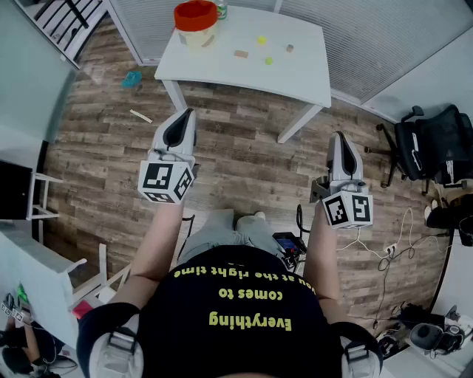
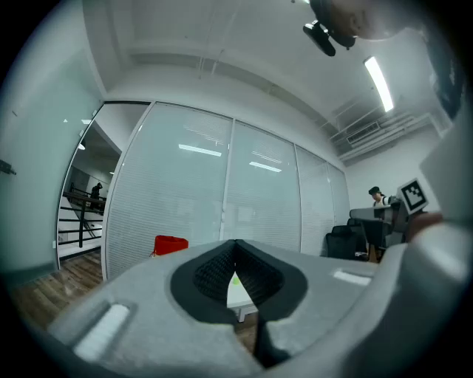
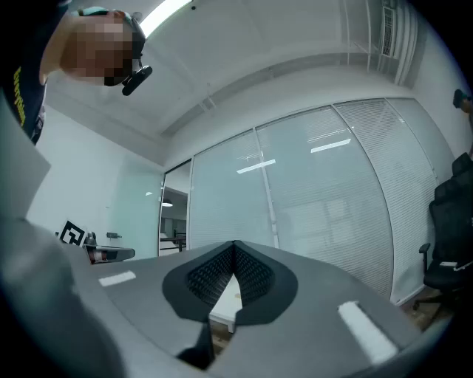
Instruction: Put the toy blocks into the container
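Standing on wood-plank floor point(image 1: 244, 140), white table point(image 1: 295, 70) bears red container point(image 1: 196, 16), scattered blocks point(image 1: 241, 54).

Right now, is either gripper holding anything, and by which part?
Nothing is held. The left gripper and the right gripper are both shut and empty; the toy blocks lie on the white table, away from both.
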The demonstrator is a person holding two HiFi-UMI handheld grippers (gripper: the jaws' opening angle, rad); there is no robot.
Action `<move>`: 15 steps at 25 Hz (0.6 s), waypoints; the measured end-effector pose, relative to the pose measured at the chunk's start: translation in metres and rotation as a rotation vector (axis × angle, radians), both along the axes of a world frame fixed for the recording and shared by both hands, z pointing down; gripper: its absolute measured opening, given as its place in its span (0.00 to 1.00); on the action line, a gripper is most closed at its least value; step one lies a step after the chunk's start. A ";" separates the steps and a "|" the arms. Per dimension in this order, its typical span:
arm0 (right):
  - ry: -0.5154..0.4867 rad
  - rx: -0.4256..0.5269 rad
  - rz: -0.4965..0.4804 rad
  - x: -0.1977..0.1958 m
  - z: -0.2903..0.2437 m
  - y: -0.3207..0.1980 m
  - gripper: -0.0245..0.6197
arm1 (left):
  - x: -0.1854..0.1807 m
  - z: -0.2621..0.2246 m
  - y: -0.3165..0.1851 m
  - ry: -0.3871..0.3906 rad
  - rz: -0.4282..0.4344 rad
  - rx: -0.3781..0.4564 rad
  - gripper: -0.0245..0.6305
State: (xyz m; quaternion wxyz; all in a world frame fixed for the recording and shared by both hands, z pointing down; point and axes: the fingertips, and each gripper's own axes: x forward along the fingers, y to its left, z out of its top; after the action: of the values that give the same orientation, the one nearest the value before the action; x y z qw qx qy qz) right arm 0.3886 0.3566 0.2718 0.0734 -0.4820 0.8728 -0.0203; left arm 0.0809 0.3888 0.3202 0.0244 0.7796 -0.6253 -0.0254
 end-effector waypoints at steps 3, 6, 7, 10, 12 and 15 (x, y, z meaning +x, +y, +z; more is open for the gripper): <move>-0.009 0.002 0.001 -0.003 0.002 -0.003 0.05 | 0.002 -0.001 -0.002 -0.006 0.007 0.001 0.03; -0.001 0.009 -0.002 -0.007 0.003 -0.006 0.05 | 0.001 -0.002 -0.004 -0.004 0.012 0.004 0.03; 0.000 0.010 -0.003 -0.008 0.004 -0.006 0.05 | 0.000 -0.003 -0.004 -0.003 0.012 0.006 0.03; -0.004 0.011 -0.007 -0.014 0.002 -0.007 0.05 | 0.000 -0.006 -0.005 -0.026 0.016 0.014 0.03; -0.005 0.015 -0.012 -0.017 0.001 -0.008 0.05 | 0.003 -0.009 -0.004 -0.043 0.024 0.021 0.03; -0.013 0.023 -0.015 -0.021 0.000 -0.011 0.05 | 0.004 -0.009 -0.004 -0.044 0.037 0.027 0.03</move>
State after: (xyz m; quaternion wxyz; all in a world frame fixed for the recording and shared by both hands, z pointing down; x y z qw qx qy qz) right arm 0.3679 0.3455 0.2722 0.0844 -0.4744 0.8761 -0.0141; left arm 0.0850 0.3848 0.3108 0.0007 0.7915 -0.6109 -0.0163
